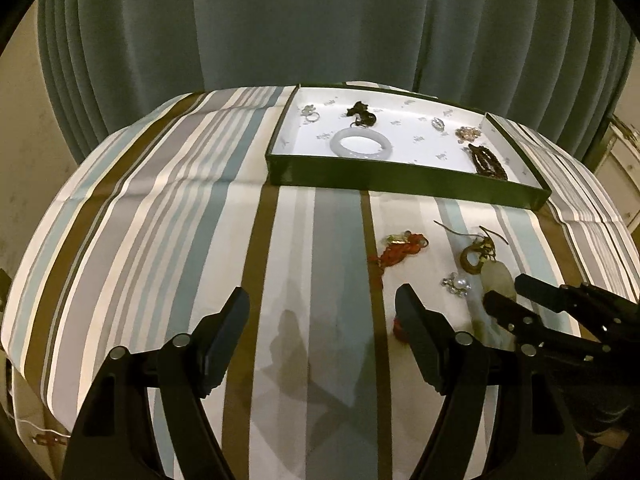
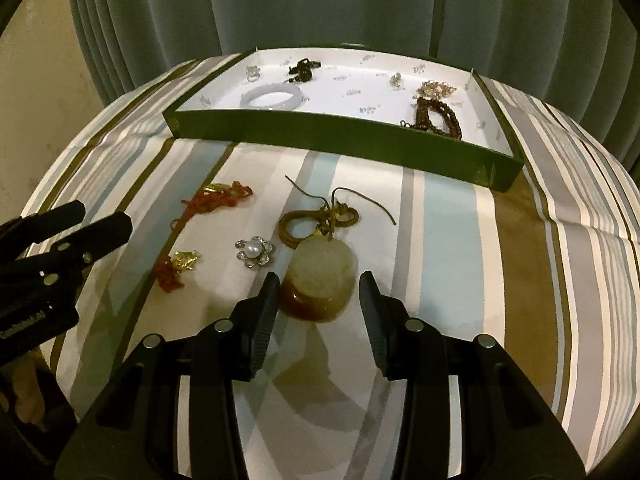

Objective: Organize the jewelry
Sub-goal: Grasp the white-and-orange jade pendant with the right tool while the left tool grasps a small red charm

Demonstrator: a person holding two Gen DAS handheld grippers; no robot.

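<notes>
A green tray (image 2: 320,136) with a white inside holds a white bangle (image 2: 270,98), a dark beaded bracelet (image 2: 438,116) and several small pieces. On the striped cloth lie a jade pendant (image 2: 320,280) on a brown cord (image 2: 320,220), a pearl flower brooch (image 2: 254,252), and two red-cord gold charms (image 2: 218,198) (image 2: 182,264). My right gripper (image 2: 320,292) is open, its fingers either side of the pendant. My left gripper (image 1: 322,312) is open and empty over bare cloth, left of the loose pieces. The tray also shows in the left wrist view (image 1: 400,178).
The table carries a striped cloth (image 1: 160,220). A grey-green curtain (image 1: 320,20) hangs behind it. The tray stands at the far side. A white cabinet (image 1: 620,168) stands at the far right.
</notes>
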